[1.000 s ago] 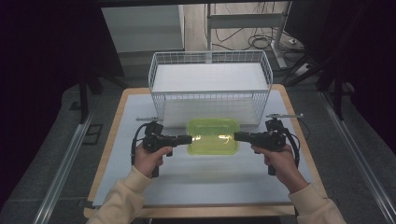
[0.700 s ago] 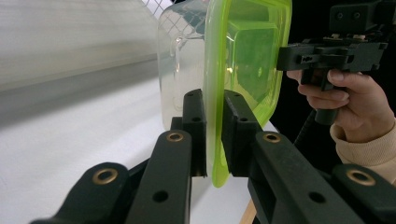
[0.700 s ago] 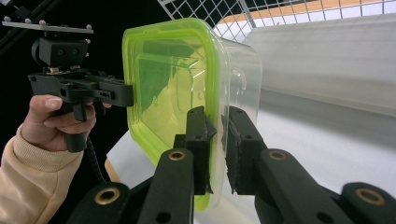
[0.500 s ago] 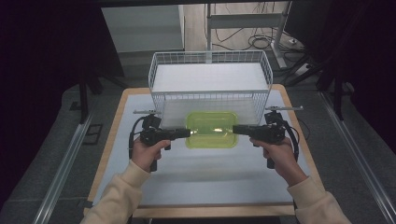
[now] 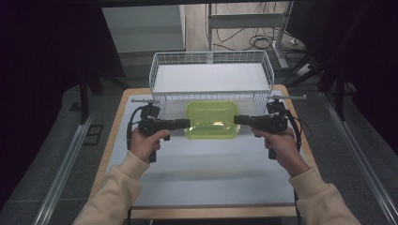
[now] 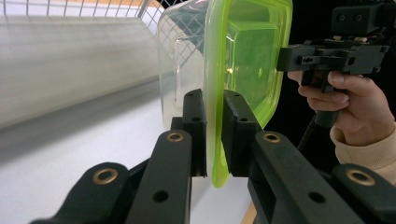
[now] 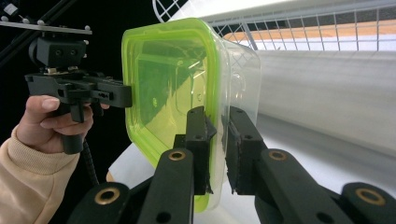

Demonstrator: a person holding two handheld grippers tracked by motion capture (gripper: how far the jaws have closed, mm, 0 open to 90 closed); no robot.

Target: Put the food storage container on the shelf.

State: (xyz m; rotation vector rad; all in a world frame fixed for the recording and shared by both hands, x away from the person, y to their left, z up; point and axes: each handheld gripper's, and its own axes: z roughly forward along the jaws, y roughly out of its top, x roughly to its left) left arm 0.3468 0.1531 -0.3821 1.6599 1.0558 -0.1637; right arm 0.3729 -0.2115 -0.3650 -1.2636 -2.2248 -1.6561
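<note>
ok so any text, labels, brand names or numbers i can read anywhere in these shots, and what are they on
None can be read.
Green lid of the clear container: plain, no print or sticker; a small moulded mark near its middle is too blurred to read.
Left gripper and right gripper: black, unmarked.
Wire basket and table: no lettering.

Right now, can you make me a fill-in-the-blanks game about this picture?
1. The box has a lid coloured ____.
2. The left gripper and the right gripper each pinch the lid's ____.
3. Behind the box stands a white wire ____.
4. The number of grippers holding the box is ____.

Missing words: green; rim; basket; two
</note>
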